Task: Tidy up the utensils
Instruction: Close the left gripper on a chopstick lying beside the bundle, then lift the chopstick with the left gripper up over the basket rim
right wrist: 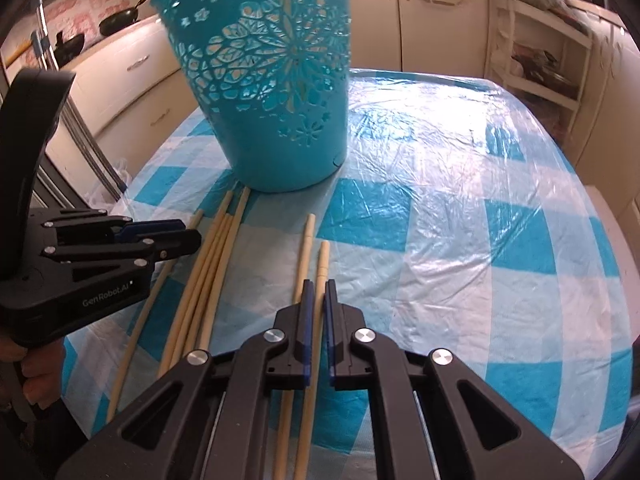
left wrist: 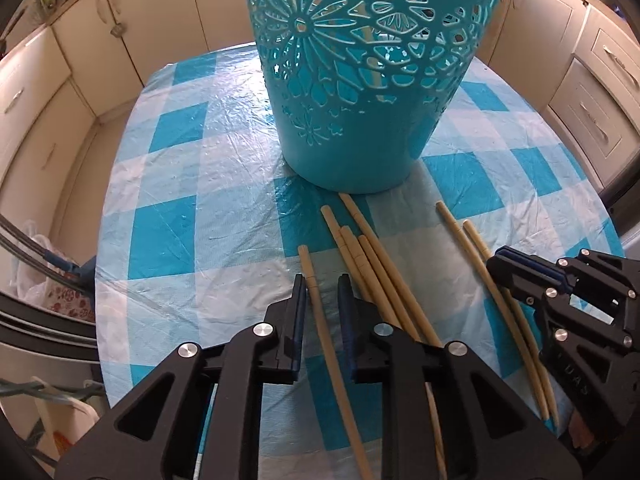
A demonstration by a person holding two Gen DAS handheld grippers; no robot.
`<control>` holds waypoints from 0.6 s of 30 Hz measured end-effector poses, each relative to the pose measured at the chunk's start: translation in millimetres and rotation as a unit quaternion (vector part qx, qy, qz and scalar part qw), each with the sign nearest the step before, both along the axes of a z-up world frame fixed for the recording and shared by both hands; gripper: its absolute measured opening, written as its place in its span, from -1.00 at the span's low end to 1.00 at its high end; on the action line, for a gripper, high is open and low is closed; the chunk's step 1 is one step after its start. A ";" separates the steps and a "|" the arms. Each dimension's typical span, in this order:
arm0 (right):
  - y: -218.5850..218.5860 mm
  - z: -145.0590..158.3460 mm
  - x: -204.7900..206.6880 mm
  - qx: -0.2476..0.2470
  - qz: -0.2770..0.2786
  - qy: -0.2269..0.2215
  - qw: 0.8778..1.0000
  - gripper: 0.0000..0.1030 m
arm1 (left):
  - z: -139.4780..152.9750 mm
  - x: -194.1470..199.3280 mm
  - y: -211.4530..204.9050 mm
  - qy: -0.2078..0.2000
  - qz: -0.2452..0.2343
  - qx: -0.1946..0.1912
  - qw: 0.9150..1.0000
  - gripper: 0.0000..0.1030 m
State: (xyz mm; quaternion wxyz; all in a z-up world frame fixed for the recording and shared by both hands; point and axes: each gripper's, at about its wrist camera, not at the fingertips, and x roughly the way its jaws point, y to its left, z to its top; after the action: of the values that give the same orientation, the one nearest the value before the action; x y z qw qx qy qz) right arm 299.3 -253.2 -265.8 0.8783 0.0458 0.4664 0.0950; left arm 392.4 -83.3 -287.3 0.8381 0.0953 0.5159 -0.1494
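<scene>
I have both grippers low over the table with the blue and white checked plastic cloth [right wrist: 460, 220]. The left gripper [left wrist: 322, 292] has its jaws apart, and one pale wooden chopstick [left wrist: 316, 304] lies between them; it touches the left pad, but the right pad stays clear of it. The right gripper [right wrist: 319, 292] is clamped on another pale chopstick [right wrist: 322, 256], near its thick end. Between the two, a bundle of four more chopsticks [left wrist: 376, 264] lies on the cloth, pointing to the tall turquoise plastic basket with cut-out flower pattern [left wrist: 360, 80], which stands upright just behind them.
</scene>
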 end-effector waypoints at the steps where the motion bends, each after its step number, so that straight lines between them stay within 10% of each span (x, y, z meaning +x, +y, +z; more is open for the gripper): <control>1: 0.4 -0.1 0.1 -0.003 0.003 0.000 1.000 -0.88 | 0.1 -0.2 -0.2 0.000 -0.001 0.002 1.000 -0.71; 18: -35.3 -6.8 2.9 0.062 -0.055 -0.010 0.997 -0.89 | 12.3 -21.5 0.5 -0.030 0.012 0.003 0.999 -0.90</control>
State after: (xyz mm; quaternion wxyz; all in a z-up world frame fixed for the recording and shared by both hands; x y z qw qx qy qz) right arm 302.2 -288.5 -272.5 0.8822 0.1249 0.4476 0.0758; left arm 370.9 -82.7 -275.0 0.8548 0.0960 0.4918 -0.1351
